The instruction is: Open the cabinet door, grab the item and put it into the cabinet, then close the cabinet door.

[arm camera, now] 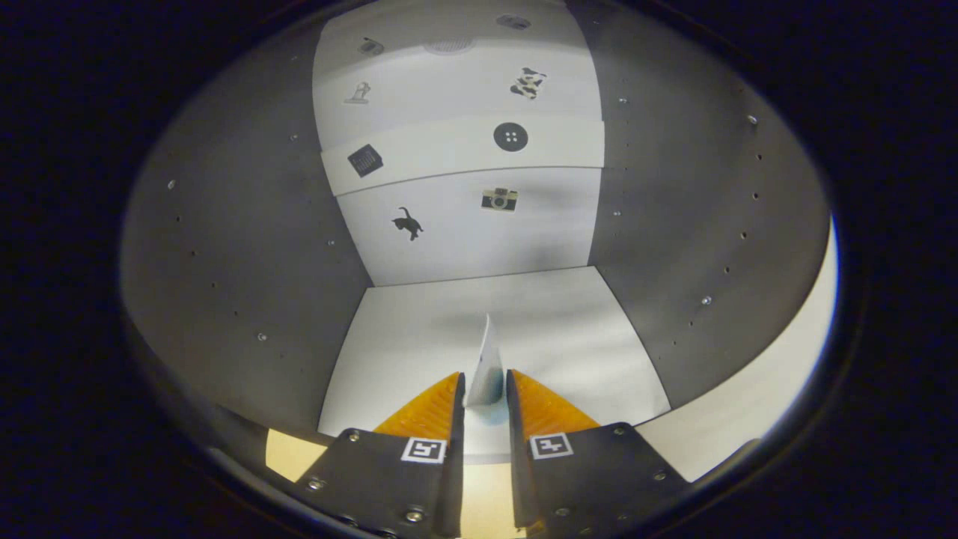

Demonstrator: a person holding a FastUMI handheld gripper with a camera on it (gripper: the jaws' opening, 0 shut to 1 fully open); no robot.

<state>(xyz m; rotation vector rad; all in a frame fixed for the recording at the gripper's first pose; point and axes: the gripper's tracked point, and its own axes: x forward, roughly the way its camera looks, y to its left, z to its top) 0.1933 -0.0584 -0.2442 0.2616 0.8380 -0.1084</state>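
1. Two orange fingers [449,408] of the gripper [485,400] are seen clenched on a thin white item [486,367], held upright between them.
2. The cabinet [479,329] floor lies just ahead, grey side walls flanking.
3. Small stickers [499,199] are seen beyond, on the back panel.

A thin white item [485,367], perhaps a card, stands edge-on above the open cabinet's [479,329] white floor.
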